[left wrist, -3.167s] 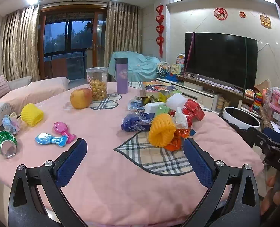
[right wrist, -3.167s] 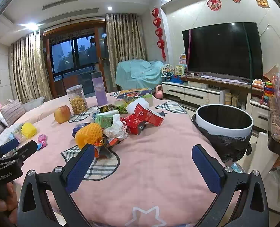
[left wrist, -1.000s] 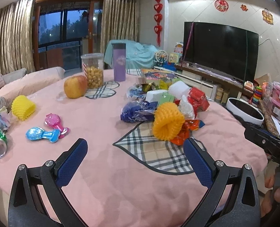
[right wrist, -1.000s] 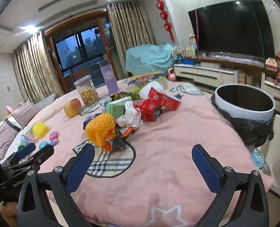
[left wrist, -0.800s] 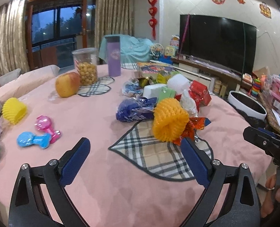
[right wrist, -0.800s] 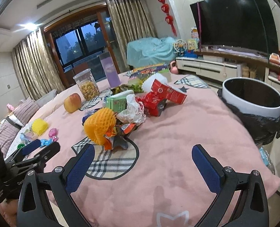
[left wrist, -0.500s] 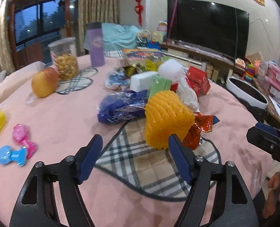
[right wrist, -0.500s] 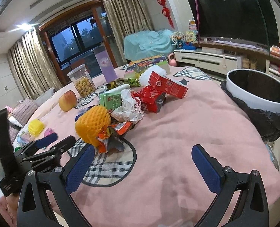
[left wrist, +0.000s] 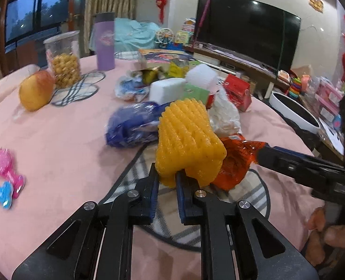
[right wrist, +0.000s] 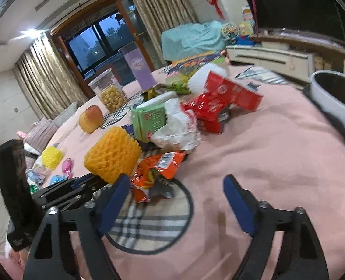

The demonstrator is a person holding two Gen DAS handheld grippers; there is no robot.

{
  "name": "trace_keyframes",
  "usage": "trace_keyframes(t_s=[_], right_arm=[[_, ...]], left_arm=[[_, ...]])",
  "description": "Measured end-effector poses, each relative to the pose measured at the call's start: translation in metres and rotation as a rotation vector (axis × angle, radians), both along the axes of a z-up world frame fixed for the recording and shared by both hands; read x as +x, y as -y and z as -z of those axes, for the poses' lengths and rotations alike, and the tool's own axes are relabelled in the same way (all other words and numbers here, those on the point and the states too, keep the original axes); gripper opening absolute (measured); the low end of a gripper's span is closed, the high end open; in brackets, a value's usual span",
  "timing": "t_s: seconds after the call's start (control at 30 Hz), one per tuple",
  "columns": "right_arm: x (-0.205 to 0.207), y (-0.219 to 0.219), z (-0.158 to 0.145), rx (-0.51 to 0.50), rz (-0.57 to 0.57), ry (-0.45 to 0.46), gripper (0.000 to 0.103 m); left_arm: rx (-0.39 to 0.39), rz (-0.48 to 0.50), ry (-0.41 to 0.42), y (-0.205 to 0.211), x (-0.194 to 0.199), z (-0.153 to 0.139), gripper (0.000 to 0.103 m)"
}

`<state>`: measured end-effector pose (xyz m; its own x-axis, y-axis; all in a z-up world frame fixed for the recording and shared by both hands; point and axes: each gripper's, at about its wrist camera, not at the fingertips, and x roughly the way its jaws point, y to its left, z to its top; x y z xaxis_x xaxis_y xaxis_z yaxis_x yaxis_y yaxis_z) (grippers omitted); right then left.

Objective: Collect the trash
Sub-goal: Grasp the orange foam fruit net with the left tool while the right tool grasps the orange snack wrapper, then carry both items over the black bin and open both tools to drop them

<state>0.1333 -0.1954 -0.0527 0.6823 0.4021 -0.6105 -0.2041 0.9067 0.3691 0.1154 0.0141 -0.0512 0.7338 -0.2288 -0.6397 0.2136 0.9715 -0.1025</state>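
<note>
Orange foam net (right wrist: 113,155) is pinched at its lower edge by the left hand-held gripper (right wrist: 95,177). Just right of the net, an orange wrapper (right wrist: 158,168) lies between the parted fingers of the right hand-held gripper (right wrist: 176,192).

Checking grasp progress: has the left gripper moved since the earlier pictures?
Yes. The left gripper advanced across the pink tablecloth toward the trash pile and closed on the orange foam net.
</note>
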Motion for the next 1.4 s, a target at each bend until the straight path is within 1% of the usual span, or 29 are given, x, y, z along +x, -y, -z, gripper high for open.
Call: trace_keyframes(t_s=[0.07,0.1,0.13,0.17,0.23,0.37,0.4,0.47,0.7,1.0,1.4], right_arm=[[0.007,-0.006,0.005,0.007,-0.019,-0.020,0.067],[0.011,-0.009,0.008,0.015,-0.030,-0.036,0.064],[0.013,-0.010,0.011,0.024,-0.039,-0.047,0.058],[0.015,-0.012,0.013,0.034,-0.050,-0.057,0.047],[0.016,-0.016,0.015,0.036,-0.073,-0.065,0.034],[0.012,-0.015,0.012,0.047,-0.094,-0.050,0.023],[0.010,-0.013,0.011,0.053,-0.093,-0.046,0.022],[0.006,-0.005,0.008,0.059,-0.083,-0.038,0.017],[-0.004,0.028,0.001,0.082,-0.027,-0.023,0.015],[-0.018,0.085,-0.006,0.097,0.076,-0.004,0.014],[-0.026,0.154,-0.023,0.100,0.196,0.030,0.014]], left_arm=[[-0.016,-0.023,-0.017,-0.007,-0.003,0.003,0.012],[-0.021,-0.029,-0.023,-0.010,-0.004,0.004,0.012],[-0.029,-0.037,-0.027,-0.012,-0.005,0.004,0.012],[-0.034,-0.042,-0.030,-0.013,-0.006,0.005,0.012],[-0.043,-0.052,-0.033,-0.014,-0.008,0.004,0.012],[-0.046,-0.045,-0.025,-0.007,-0.009,-0.001,0.012],[-0.044,-0.041,-0.022,-0.005,-0.008,-0.002,0.012],[-0.041,-0.027,-0.010,0.002,-0.010,-0.006,0.012],[-0.059,0.030,-0.012,0.034,-0.012,-0.012,0.012],[-0.040,0.118,-0.008,0.087,-0.008,-0.018,0.012],[-0.008,0.244,0.001,0.166,0.009,-0.027,0.012]])
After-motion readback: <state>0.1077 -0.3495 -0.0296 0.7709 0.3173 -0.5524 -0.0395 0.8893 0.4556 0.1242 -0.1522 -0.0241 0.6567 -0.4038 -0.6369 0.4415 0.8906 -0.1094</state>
